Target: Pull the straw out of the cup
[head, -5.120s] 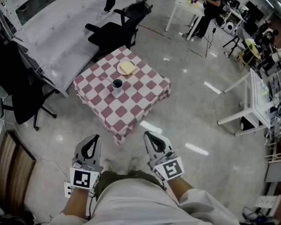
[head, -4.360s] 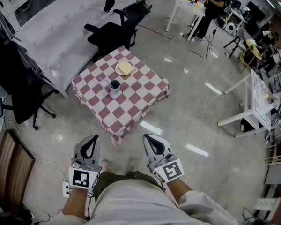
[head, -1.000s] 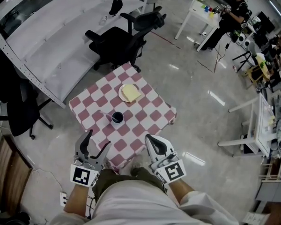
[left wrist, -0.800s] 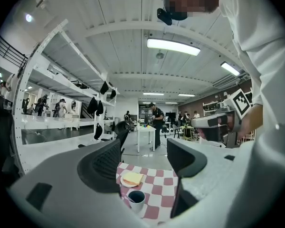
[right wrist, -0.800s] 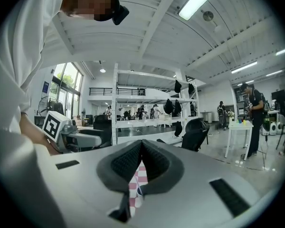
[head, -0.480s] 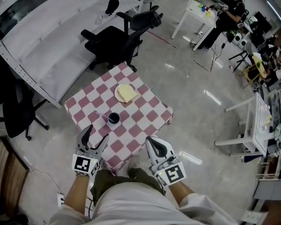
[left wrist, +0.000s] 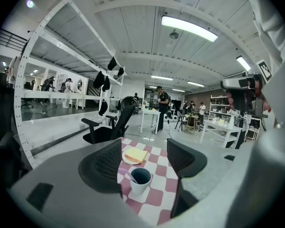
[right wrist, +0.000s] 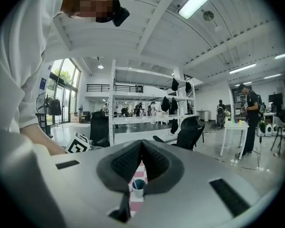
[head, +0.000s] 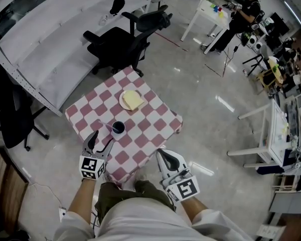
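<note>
- Left claw [head: 99, 137] is spread wide and empty at the bench [head: 155, 115] edge, lined up on the cup [head: 118, 128].
- The straw [left wrist: 129, 176] leans inside the cup, which stands near the plate [head: 131, 100].
- Right claw [head: 162, 154] is pressed together, empty, low by the body.
- Best bet: steady the cup, pinch the straw high, lift straight up.

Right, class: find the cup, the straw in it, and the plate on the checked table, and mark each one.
Cup [left wrist: 139, 188], left gripper view, on its pale outer wall.
Straw [left wrist: 131, 177], left gripper view, where it leans over the rim.
Plate [head: 122, 103], head view, on its bare left rim.
</note>
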Available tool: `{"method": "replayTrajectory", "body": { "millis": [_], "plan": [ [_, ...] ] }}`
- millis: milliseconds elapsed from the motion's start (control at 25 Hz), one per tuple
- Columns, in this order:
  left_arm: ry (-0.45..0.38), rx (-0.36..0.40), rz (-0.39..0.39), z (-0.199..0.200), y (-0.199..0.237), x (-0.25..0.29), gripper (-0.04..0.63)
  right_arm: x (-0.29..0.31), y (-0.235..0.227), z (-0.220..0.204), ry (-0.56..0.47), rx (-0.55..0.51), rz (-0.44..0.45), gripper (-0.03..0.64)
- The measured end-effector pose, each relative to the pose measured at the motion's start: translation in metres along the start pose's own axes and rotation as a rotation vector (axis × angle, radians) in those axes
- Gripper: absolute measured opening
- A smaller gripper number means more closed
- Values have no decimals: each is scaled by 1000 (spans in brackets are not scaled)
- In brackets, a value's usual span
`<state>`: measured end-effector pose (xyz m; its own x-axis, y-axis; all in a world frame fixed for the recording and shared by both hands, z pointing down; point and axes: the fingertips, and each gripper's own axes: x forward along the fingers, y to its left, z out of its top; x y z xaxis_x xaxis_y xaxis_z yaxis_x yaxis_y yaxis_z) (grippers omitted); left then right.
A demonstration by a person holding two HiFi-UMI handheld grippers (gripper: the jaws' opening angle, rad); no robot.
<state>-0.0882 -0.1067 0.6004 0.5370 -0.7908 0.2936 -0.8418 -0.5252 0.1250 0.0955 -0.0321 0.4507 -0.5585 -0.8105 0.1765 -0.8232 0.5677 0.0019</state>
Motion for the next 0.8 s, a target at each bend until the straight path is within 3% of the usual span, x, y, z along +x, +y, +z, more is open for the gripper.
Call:
{"method": "replayTrajectory", "body": {
  "millis": [800],
  "plan": [
    [175, -68, 22, -74, 24, 46, 296, -6, -15, -6, 27, -4, -38, 3]
  ]
}}
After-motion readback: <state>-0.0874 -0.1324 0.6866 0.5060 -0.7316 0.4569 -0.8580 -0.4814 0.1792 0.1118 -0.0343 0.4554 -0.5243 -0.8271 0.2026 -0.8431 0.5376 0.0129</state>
